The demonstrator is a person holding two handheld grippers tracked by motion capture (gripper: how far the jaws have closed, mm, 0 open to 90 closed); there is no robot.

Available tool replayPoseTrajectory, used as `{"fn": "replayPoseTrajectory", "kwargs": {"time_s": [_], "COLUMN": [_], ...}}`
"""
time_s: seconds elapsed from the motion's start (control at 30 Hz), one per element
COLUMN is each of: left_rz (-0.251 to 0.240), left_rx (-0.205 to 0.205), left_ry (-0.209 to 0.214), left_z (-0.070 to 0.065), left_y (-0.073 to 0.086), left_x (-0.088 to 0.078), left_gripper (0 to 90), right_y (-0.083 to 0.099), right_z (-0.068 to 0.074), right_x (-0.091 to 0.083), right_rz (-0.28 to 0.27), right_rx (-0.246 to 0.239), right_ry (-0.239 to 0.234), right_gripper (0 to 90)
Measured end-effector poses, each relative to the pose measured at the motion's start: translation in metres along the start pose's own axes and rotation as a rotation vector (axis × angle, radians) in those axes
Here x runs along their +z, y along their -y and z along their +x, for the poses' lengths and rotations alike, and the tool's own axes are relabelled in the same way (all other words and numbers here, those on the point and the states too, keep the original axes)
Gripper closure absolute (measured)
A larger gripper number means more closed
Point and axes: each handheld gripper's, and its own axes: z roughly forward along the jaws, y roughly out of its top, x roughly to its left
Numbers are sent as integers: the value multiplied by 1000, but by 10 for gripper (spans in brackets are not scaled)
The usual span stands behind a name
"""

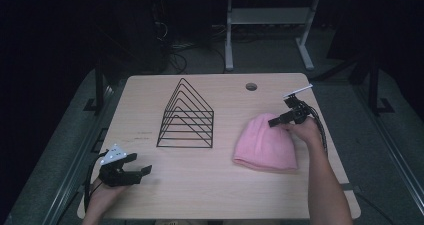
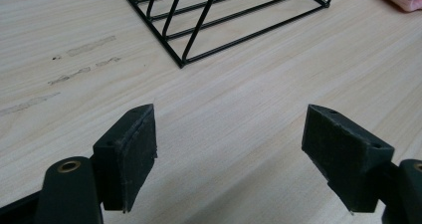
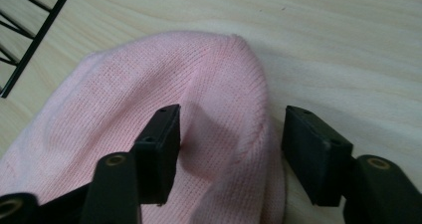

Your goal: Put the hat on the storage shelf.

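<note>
Resting at the near left of the table (image 1: 220, 185), our left gripper (image 1: 141, 171) has its jaws wide apart with nothing but bare wood between them. At mid-table stands the black wire rack (image 1: 186, 116), untouched. Right of it lies the pink knit hat (image 1: 266, 144) (flat, crown toward the far edge). Our right gripper (image 3: 230, 134) is over the crown, jaws part-closed astride a fold of knit, the left pad denting it.
</note>
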Motion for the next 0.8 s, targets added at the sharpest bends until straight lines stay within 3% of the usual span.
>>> {"fn": "replayPoseTrajectory", "kwargs": {"time_s": [0.23,0.6,0.8], "left_rz": [-4,2,2], "left_rx": [-1,-4,-10], "left_ry": [-2,3,9], "left_z": [1,2,0], "left_y": [1,1,1], "left_x": [-1,0,1], "left_gripper": [215,215,215], "right_y": [0,3,7], "right_z": [-3,-2,-3], "right_x": [7,8,7], "right_rz": [4,7,-4], "right_rx": [20,15,36], "right_ry": [-32,-26,-49], "right_gripper": [486,617,726]}}
